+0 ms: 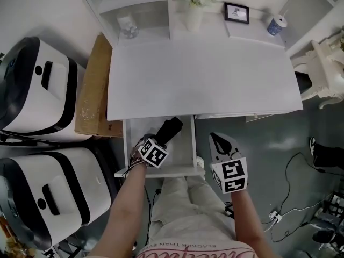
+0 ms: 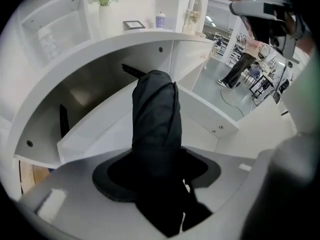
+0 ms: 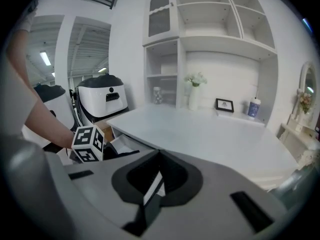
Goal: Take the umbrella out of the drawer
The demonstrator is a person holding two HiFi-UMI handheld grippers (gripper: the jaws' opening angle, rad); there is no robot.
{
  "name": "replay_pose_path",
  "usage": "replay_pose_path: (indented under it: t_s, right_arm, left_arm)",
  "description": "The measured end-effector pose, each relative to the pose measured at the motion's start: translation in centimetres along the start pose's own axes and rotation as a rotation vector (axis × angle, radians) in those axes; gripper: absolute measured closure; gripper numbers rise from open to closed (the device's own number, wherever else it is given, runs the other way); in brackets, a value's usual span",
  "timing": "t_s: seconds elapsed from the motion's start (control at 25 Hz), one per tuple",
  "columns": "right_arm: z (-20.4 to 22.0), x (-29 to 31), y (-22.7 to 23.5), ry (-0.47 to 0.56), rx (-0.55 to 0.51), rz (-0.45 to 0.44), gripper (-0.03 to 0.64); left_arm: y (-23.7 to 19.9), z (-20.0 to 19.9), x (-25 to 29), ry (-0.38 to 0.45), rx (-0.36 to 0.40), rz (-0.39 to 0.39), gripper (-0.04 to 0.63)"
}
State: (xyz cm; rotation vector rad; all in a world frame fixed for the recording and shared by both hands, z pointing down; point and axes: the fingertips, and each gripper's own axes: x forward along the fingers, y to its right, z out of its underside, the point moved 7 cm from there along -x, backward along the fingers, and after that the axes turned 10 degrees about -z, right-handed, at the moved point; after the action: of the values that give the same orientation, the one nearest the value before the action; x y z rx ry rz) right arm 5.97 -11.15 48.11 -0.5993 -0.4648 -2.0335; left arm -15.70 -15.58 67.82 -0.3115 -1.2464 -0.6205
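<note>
A black folded umbrella [image 1: 171, 129] stands up out of the open white drawer [image 1: 161, 172] under the desk's left part. My left gripper [image 1: 163, 139] is shut on it from above, pointing steeply down. In the left gripper view the umbrella [image 2: 156, 119] rises between the jaws of my left gripper [image 2: 159, 180], over the drawer's inside [image 2: 100, 129]. My right gripper [image 1: 219, 142] hangs to the right of the drawer, in front of the desk edge. Its jaws lie together with nothing between them, as the right gripper view shows for that gripper [image 3: 155, 184].
The white desk top [image 1: 204, 74] carries a vase of flowers [image 1: 193, 9], a picture frame [image 1: 237, 13] and a blue cup [image 1: 277, 24] at its back. A cardboard box [image 1: 94, 90] and two white-and-black machines [image 1: 37, 85] stand left. Cables [image 1: 290, 198] lie on the floor right.
</note>
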Motion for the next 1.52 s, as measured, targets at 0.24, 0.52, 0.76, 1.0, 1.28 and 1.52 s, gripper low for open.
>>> replay_pose_path:
  t_s: [0.24, 0.52, 0.76, 1.0, 1.28, 1.52]
  right_arm:
    - [-2.2, -0.9, 0.6, 0.054, -0.026, -0.005, 0.609]
    - [-4.5, -1.8, 1.4, 0.108, -0.048, -0.02, 0.609]
    - [-6.0, -2.0, 1.9, 0.141, -0.063, -0.031, 0.609]
    - [-8.4, -2.2, 2.8, 0.172, -0.105, -0.035, 0.609]
    - [-10.9, -2.2, 3.9, 0.198, -0.144, -0.026, 0.609]
    - [-12.5, -2.2, 4.7, 0.218, -0.16, -0.02, 0.609]
  left_arm:
    - [0.9, -1.0, -2.3, 0.047, 0.049, -0.004, 0.336]
    - [0.8, -2.8, -5.6, 0.099, 0.025, 0.005, 0.336]
    - [0.5, -3.7, -8.2, 0.13, 0.057, 0.035, 0.334]
    - [-0.3, -5.8, -10.8, 0.208, 0.017, 0.039, 0.334]
    - [-1.8, -8.2, -13.9, 0.313, -0.02, 0.039, 0.334]
    - [-4.5, -10.2, -17.0, 0.451, -0.118, -0.015, 0.334]
